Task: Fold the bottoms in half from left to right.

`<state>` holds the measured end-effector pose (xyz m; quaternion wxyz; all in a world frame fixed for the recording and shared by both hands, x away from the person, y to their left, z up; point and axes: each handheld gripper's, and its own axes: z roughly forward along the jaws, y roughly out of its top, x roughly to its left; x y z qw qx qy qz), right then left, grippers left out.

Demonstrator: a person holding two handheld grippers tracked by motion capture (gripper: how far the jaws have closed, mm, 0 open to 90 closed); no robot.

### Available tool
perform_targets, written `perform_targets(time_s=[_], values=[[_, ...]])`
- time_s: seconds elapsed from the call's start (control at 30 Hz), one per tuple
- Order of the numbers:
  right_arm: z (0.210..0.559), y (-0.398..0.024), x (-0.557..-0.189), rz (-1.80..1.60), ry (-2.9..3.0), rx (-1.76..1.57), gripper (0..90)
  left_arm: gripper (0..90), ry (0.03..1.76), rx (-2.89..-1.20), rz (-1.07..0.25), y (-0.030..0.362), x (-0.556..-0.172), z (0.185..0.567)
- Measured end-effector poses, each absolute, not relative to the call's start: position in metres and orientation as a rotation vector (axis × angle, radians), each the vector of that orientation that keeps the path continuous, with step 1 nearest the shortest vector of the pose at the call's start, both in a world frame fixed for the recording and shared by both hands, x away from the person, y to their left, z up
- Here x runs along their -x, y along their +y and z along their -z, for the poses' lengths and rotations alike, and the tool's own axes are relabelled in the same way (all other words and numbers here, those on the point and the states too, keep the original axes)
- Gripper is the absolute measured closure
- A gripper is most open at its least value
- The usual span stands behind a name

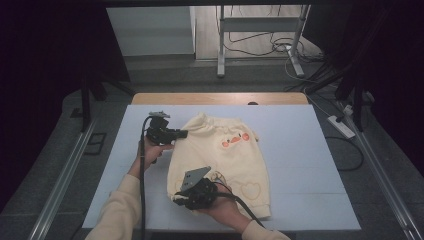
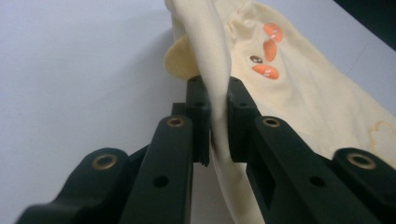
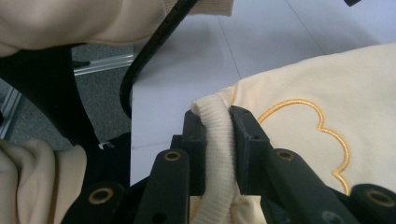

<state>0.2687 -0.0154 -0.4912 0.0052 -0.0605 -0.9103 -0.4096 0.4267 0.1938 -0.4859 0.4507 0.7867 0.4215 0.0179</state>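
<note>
A small cream sweatshirt (image 1: pixel 227 160) with orange patches on the chest lies on the white table mat (image 1: pixel 300 150). My left gripper (image 1: pixel 184 133) is at its left shoulder edge, shut on a raised fold of the cream fabric (image 2: pixel 219 93); the left gripper view has the cloth pinched between the black pads. Near the front, my right gripper (image 1: pixel 180 199) is shut on the ribbed hem (image 3: pixel 215 135) of the sweatshirt (image 3: pixel 317 93), beside an embroidered cloud outline (image 3: pixel 322 126). The orange patches (image 2: pixel 268 51) lie beyond the left jaws.
A person's cream sleeves (image 1: pixel 120 210) come in from the bottom, with black cables (image 1: pixel 142 190) trailing from both grippers. The wooden table edge (image 1: pixel 220 98) lies behind the mat. A metal stand (image 1: pixel 260 25) and a power strip (image 1: pixel 341 126) are on the floor beyond.
</note>
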Motion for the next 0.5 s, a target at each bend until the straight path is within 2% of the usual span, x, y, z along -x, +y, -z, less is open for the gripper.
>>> perform_targets(time_s=[0.17, 0.5], values=[[0.4857, -0.0061, -0.2687, 1.317, -2.841, 0.164, 76.2, 82.0, 1.045, -1.925, -0.063, 0.2006, -0.4245, 0.4781], [0.4873, -0.0070, -0.2717, 1.304, -2.835, 0.167, 76.3, 82.0, 1.077, -1.930, -0.025, 0.2026, -0.4276, 0.4858]])
